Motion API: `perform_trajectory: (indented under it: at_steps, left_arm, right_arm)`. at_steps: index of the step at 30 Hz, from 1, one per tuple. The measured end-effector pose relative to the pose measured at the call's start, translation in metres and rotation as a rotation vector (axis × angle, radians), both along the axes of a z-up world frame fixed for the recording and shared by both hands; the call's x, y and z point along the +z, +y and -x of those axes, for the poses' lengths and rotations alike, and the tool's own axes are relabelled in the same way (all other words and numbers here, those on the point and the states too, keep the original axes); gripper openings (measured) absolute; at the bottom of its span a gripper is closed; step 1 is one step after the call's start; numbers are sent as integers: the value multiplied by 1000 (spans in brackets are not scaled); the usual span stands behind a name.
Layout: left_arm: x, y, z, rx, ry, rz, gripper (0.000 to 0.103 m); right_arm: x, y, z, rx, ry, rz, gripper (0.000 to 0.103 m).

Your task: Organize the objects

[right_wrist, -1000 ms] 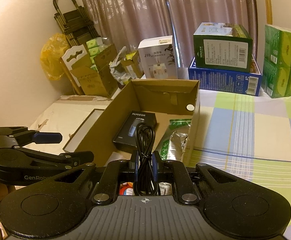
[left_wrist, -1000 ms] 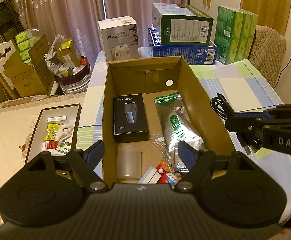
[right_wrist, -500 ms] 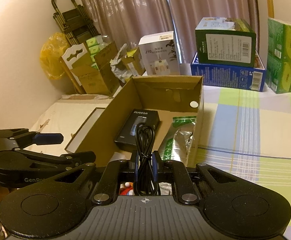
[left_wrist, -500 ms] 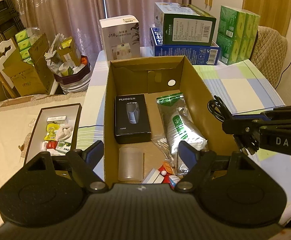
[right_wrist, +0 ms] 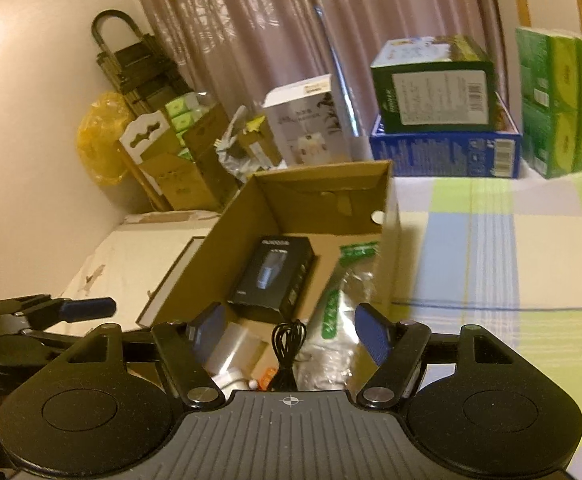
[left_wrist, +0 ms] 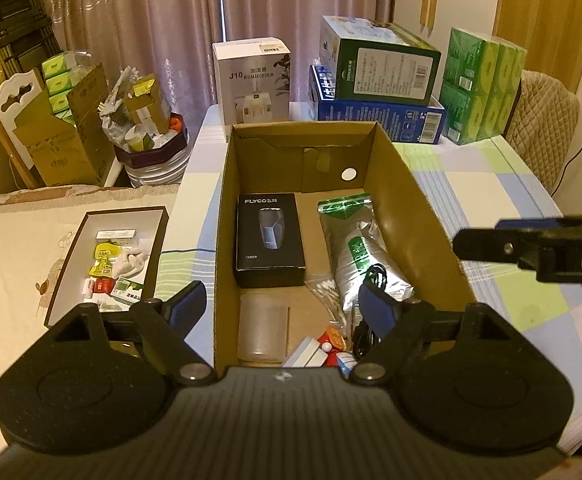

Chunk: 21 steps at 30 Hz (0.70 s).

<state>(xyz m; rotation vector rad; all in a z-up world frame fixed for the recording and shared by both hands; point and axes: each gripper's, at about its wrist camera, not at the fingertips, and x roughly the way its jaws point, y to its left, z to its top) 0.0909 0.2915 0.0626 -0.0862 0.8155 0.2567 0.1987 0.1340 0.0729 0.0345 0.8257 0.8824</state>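
An open cardboard box [left_wrist: 423,216] stands on the table straight ahead of both grippers. It holds a black FLYCO box [left_wrist: 269,236], a silver and green bag [left_wrist: 357,248], a clear cup [left_wrist: 263,332] and small items at the near end. The black coiled cable [right_wrist: 287,340] lies loose in the near end of the cardboard box [right_wrist: 211,248], beside the bag; the cable [left_wrist: 378,274] shows partly behind my left finger. My right gripper [right_wrist: 291,324] hovers open above it, touching nothing. My left gripper [left_wrist: 283,304] is open and empty over the box's near end.
A shallow white tray [left_wrist: 71,264] of small packets lies left of the box. At the table's far edge stand a humidifier box [left_wrist: 251,76], stacked green and blue boxes [left_wrist: 375,76] and green tissue packs [left_wrist: 479,84]. Checked tablecloth [left_wrist: 503,196] lies right of the box.
My right gripper opened and let go of the black cable, which now lies in the cardboard box. The right gripper drew back to the right. The left gripper barely moved.
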Motion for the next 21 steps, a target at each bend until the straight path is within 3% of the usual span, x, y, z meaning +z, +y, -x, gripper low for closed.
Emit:
perform_trajectory:
  at_steps: [15,21]
  left_arm:
    - [31,-28,53,71,-92,40,101]
    - [41,-45,79,74,-112,37,102]
  right_arm:
    - [9,-55,49,-49,22,14,69]
    - [17,-75,71,-64,14,31,73]
